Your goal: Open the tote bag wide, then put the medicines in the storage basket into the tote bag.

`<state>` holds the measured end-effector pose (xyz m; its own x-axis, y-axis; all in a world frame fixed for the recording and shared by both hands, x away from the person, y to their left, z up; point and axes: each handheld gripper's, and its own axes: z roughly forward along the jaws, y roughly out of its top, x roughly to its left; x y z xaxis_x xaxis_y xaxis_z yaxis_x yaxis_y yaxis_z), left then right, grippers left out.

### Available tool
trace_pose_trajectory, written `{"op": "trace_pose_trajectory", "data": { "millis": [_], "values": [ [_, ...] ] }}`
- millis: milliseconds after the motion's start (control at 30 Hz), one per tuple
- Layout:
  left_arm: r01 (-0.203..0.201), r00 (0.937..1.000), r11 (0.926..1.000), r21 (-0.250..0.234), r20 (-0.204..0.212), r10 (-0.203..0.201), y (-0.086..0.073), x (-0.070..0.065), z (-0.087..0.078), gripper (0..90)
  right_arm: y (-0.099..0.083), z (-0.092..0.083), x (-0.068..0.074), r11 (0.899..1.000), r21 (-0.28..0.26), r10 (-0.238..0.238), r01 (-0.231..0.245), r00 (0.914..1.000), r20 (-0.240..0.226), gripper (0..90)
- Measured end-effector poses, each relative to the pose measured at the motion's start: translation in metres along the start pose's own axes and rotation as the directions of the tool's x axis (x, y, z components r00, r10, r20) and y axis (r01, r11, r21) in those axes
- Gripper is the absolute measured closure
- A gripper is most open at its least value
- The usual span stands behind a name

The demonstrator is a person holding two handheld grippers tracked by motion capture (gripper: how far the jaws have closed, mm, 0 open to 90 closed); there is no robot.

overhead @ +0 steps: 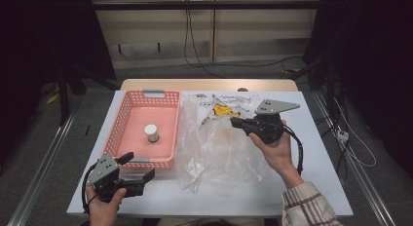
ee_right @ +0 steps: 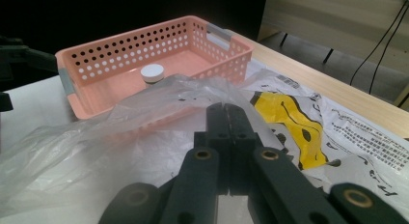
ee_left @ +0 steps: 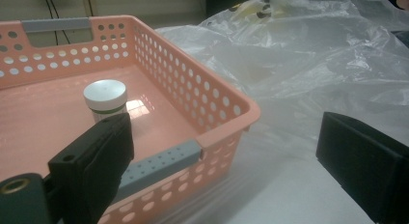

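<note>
From the high view, the right gripper (overhead: 235, 122) is pinching a fold of the big clear crinkly plastic bag (overhead: 214, 148) that is lying on the white table (overhead: 321, 187) just beside the pink plastic basket with holes (overhead: 127, 109), while the left gripper (overhead: 139, 166) is waiting wide open by the basket's near corner. Looking along the left gripper (ee_left: 222, 151), its two black jaws are standing far apart with nothing between them, and the small white-capped jar (ee_left: 105, 100) is sitting inside the basket (ee_left: 226, 108). Looking along the right gripper (ee_right: 226, 119), its jaws are squeezed tight on the bag's (ee_right: 120, 118) thin film, so I think it is lifting the bag, and next the open gripper needs to grab another edge.
</note>
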<state>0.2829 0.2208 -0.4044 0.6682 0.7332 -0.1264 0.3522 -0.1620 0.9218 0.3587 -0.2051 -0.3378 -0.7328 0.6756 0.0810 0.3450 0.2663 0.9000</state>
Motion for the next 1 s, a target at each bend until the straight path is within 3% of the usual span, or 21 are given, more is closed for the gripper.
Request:
{"op": "trace_pose_trajectory", "data": {
  "millis": [267, 567, 733, 867, 1000],
  "values": [
    [0.008, 0.9999, 1.0, 0.002, 0.013, -0.008, 0.001, 0.001, 0.0, 6.6, -0.006, -0.001, -0.001, 1.0, 0.004, 0.011, -0.011, 0.9999, -0.004, 90.0],
    [0.024, 0.9971, 0.9989, 0.04, 0.071, -0.027, 0.008, 0.01, -0.001, 11.1, -0.006, 0.003, -0.004, 1.0, 0.008, 0.029, -0.028, 0.9991, -0.03, 90.0],
    [0.021, 0.9965, 0.9968, 0.077, 0.079, -0.027, 0.013, 0.011, 0.004, 8.9, -0.007, 0.003, -0.003, 1.0, 0.011, 0.021, -0.021, 0.9993, -0.03, 90.0],
    [0.0, 0.9952, 0.9917, 0.128, 0.097, -0.013, 0.024, 0.011, 0.008, 8.4, -0.009, 0.005, -0.001, 1.0, 0.024, 0.021, -0.02, 0.9992, -0.033, 90.0],
    [-0.013, 0.994, 0.9888, 0.149, 0.11, -0.004, 0.035, 0.015, 0.013, 8.4, -0.01, 0.006, -0.003, 0.999, 0.028, 0.025, -0.024, 0.9991, -0.034, 90.0]
  ]
}}
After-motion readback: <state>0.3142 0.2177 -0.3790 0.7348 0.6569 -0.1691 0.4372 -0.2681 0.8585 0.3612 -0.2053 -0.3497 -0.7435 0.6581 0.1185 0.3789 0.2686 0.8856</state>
